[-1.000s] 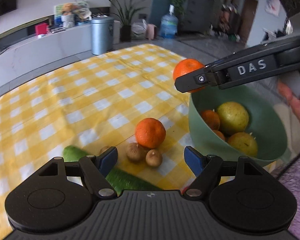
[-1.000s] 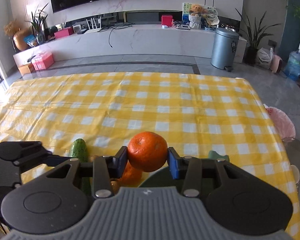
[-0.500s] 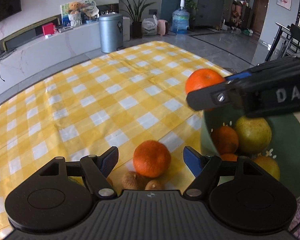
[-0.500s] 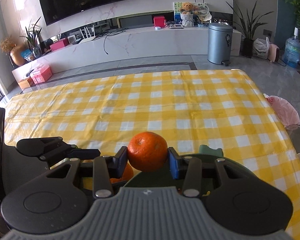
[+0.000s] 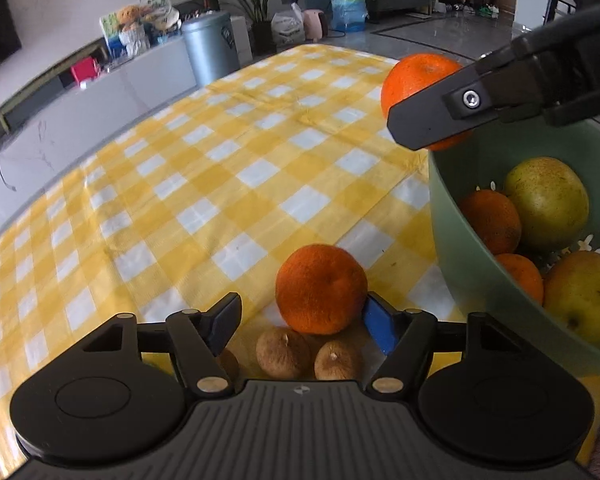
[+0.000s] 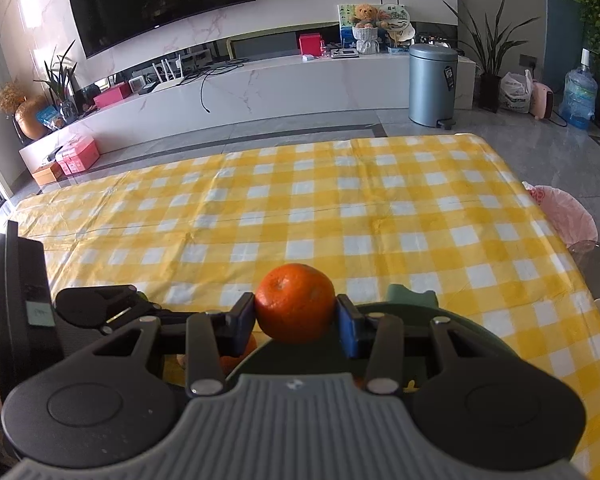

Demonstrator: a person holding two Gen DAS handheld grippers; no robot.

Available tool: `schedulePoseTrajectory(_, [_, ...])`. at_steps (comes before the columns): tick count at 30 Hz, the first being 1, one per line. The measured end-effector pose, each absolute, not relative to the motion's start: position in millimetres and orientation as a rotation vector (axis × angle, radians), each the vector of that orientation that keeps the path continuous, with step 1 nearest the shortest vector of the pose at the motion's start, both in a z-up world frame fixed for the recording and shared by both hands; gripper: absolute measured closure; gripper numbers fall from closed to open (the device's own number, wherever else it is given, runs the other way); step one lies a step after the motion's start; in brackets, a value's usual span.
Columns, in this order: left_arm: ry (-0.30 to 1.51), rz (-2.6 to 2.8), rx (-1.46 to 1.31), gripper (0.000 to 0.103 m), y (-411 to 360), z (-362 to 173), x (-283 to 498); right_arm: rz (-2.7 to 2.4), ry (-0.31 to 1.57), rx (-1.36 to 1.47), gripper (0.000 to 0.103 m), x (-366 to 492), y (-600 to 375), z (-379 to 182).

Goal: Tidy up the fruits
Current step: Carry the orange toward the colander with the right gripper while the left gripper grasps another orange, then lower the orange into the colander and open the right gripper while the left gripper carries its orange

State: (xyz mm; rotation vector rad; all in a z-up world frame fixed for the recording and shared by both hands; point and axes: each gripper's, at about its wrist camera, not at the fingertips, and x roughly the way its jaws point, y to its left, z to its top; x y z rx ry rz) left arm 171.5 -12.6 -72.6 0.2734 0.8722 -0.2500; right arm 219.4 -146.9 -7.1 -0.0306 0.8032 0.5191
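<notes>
- the right gripper (image 6: 296,322) has its two blue pads pressed on both sides of an orange (image 6: 295,303), so this fruit is held firmly between them.
- in the left wrist view the same held orange (image 5: 420,80) is above the far rim of the green bowl (image 5: 460,248), partly hidden behind one black finger of the right gripper.
- the green bowl stands on the surface (image 5: 220,168), which is covered by a yellow and white checked cloth; inside it lie two yellow-green pears (image 5: 548,204) and two smaller oranges (image 5: 490,220).
- the left gripper (image 5: 302,322) is wide apart but its jaws are closing; a second orange (image 5: 321,288) sits between them on the cloth, just beside the bowl.
- the blue pad on the right side seems to be at the skin of this orange or very near, i cannot tell which; the pad on the left side is clearly apart from it.
- two small brown fruits (image 5: 284,352) lie on the cloth just in front of the second orange, close under the left gripper.
- a grey bin (image 6: 432,84) stands on the floor beyond the surface.
</notes>
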Motion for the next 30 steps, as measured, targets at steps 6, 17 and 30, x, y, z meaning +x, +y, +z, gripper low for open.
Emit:
schedulePoseTrajectory(6, [0.852,-0.258,0.269,0.032,-12.9,-73.1,176.0,0.514,0.8,-0.034,0.063,219.4,-145.1,-7.0])
schedulePoseTrajectory(17, [0.883,-0.229,0.18,0.053,-10.0,-70.0,179.5,0.513,0.799,-0.013,0.063,220.4,-147.8,-8.0])
schedulePoseTrajectory(30, [0.83,-0.16,0.083,0.053,6.1,-39.0,155.7,0.516,0.774,0.007,0.063,213.0,-152.3,-0.5])
